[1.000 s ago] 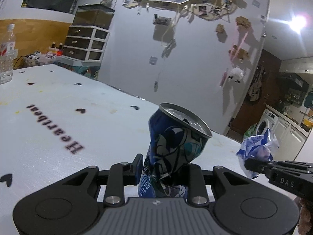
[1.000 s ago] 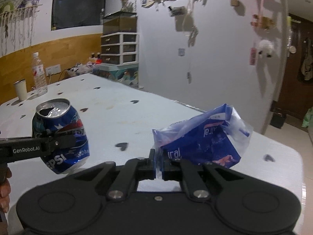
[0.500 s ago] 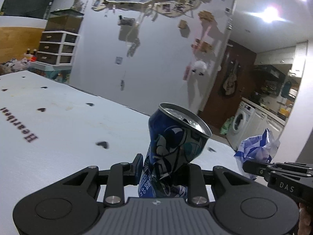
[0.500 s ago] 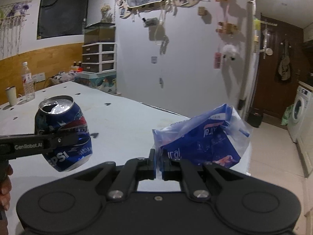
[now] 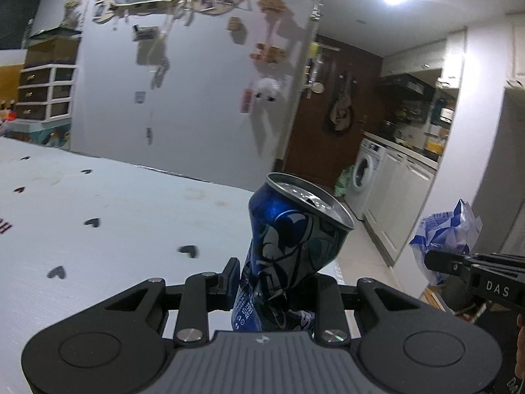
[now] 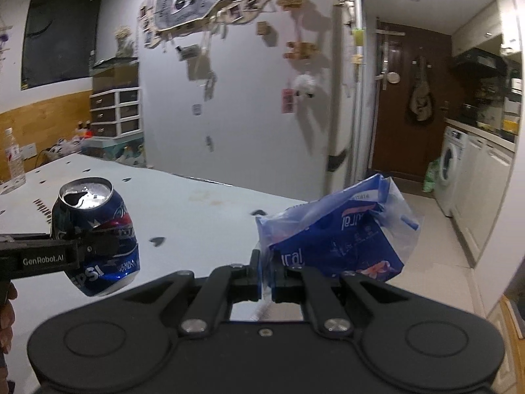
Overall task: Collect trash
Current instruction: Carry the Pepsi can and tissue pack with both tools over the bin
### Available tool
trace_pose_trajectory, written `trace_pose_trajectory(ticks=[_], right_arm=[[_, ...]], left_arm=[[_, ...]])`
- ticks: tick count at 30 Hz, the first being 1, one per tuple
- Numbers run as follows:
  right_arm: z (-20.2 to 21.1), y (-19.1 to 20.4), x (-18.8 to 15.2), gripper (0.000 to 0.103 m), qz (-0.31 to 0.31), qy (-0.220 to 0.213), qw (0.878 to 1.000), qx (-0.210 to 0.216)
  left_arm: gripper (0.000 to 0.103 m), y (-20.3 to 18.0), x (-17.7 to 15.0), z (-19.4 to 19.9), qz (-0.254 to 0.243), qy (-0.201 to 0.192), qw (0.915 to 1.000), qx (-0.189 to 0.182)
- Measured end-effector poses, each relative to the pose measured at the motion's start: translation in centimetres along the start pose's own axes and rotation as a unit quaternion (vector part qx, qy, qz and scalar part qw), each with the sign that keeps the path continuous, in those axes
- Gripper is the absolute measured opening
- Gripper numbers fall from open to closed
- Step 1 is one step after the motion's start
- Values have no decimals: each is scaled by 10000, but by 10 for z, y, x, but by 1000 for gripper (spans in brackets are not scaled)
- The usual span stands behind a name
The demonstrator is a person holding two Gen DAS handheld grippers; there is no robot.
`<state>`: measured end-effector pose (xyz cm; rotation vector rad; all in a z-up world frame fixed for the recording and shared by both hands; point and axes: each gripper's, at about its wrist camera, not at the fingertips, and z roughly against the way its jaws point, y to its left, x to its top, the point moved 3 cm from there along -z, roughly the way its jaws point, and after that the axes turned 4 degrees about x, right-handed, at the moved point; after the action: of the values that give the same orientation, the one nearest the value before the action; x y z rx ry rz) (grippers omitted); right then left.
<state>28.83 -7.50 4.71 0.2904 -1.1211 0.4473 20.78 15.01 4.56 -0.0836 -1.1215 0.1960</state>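
A dented blue Pepsi can (image 5: 288, 246) is pinched low on its body by my left gripper (image 5: 275, 282), which is shut on it; the can leans right with its opened top up. In the right wrist view the same can (image 6: 98, 239) hangs at the left above the white table (image 6: 197, 210). My right gripper (image 6: 266, 277) is shut on the edge of a crumpled blue and clear plastic wrapper (image 6: 338, 233). That wrapper (image 5: 446, 233) also shows at the right of the left wrist view, beyond the table's corner.
The white table (image 5: 98, 203) with black heart marks ends just right of the can. A water bottle (image 6: 14, 157) stands at its far left. Past a grey wall hung with photos lie a brown door (image 6: 413, 108), a washing machine (image 6: 451, 167) and white kitchen cabinets (image 6: 489, 190).
Both grippers have swept right along the table with the can and the wrapper still held. The table's right end, doorway and kitchen have come into view; the bottle has slid away left.
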Motion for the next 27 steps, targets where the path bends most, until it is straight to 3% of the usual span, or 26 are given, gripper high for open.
trace_pose_trajectory(ticks=[13,21,27], right_arm=[[73,-51,-33,5,-270,-128,9989,-374],[97,-87,-53,5,-473,-113,9972,-565],[97,-119,-75,5,-732,29,9951,-661]], left_arm=[[29,-87,-18,18,-472,57,9980,-425],[29,-141,-36,4,-764,268,9944,-682],[29,-180,-59,-22,-888,639,9899,-903]])
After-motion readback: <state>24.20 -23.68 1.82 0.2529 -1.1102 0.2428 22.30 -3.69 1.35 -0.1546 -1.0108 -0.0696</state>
